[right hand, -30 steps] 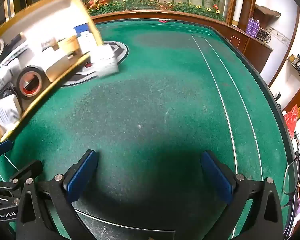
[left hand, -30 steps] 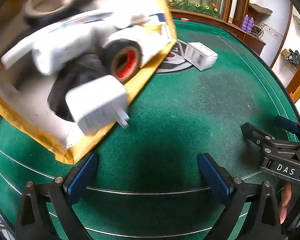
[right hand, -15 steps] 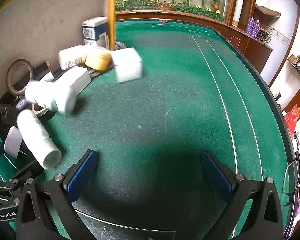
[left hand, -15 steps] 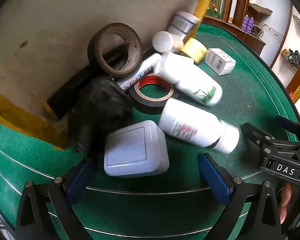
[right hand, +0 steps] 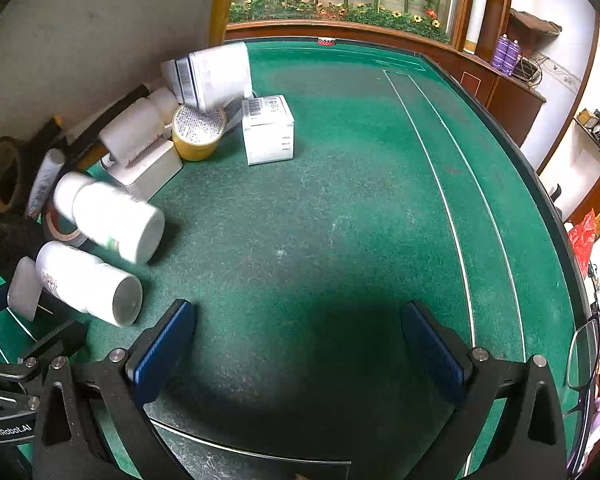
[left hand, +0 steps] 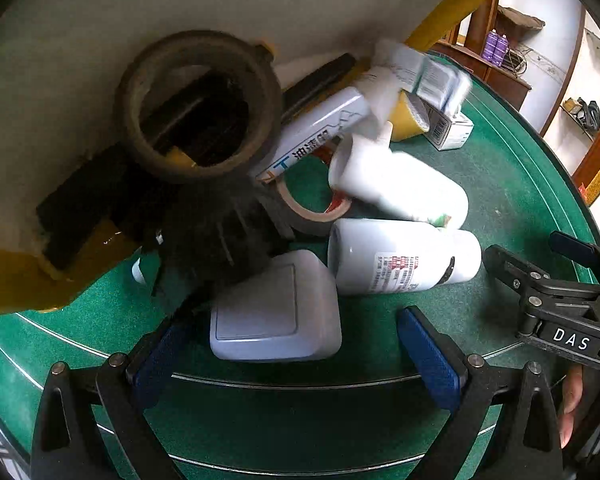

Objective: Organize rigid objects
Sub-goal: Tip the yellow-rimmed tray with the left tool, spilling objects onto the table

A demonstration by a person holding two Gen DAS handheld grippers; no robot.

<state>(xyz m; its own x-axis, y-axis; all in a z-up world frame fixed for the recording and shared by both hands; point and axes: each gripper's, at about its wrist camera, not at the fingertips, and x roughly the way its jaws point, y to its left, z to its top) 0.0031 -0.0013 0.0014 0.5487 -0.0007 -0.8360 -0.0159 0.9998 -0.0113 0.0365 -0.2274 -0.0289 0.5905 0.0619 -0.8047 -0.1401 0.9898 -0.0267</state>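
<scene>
**Both claws spread wide, a jumbled heap waiting to be sorted**

Both claws are released and grasp nothing: the left claw [left hand: 296, 348] hovers low over the green counter [right hand: 340, 208] right at the heap, and the right claw [right hand: 298, 344] hangs over bare felt toward the counter's middle. The sorting looks barely begun, since the things lie in one pile by the counter's left edge, under a tilted tray [left hand: 180, 12] with a yellow rim. Nearest the left claw lies a white wall switch [left hand: 276, 312], touching a white bottle [left hand: 400, 258] on its side; a second bottle [left hand: 396, 184] rests on a tape ring [left hand: 312, 208]. A small white box [right hand: 268, 130] stands just apart from the rest.

Next, I judge, the left claw should close on the switch, being nearest and free.

Several things blur: the brown tape roll [left hand: 198, 104], the dark lump [left hand: 216, 236] beneath it, and the boxes at the pile's far end. What the tray still covers cannot be told.
</scene>
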